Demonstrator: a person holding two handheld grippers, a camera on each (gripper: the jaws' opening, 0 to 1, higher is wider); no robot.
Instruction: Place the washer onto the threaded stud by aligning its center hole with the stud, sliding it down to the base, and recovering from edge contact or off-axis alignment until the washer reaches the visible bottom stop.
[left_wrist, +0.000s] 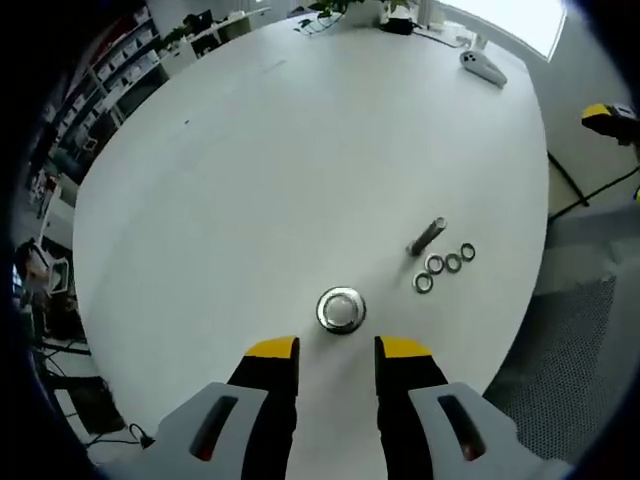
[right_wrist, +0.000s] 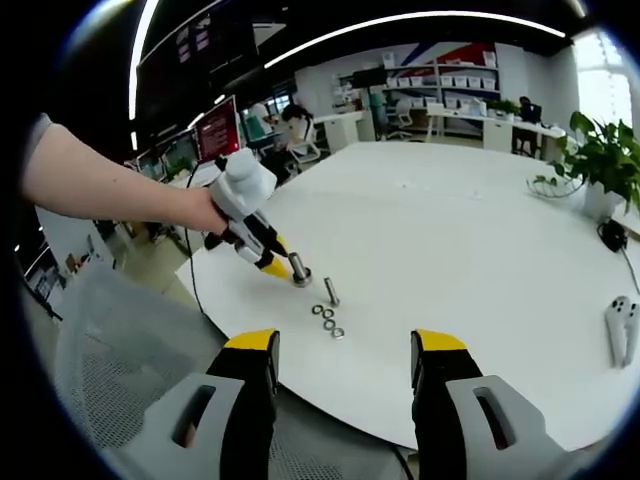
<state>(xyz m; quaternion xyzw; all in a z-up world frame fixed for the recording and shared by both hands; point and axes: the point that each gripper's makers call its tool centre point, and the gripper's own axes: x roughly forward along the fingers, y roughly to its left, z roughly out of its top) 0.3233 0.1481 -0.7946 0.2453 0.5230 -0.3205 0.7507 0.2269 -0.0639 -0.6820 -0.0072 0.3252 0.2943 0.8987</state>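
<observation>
Left gripper (left_wrist: 337, 347) gapes before round shiny metal base (left_wrist: 340, 309).

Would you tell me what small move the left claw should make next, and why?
Probably ease the left claw forward to close on the round metal base: its jaws stand open just short of it, while the stud and four washers lie loose on the table.

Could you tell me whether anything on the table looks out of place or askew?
The threaded stud lies tipped on its side beside the four washers, apart from the round metal base; it is not upright for threading.
</observation>
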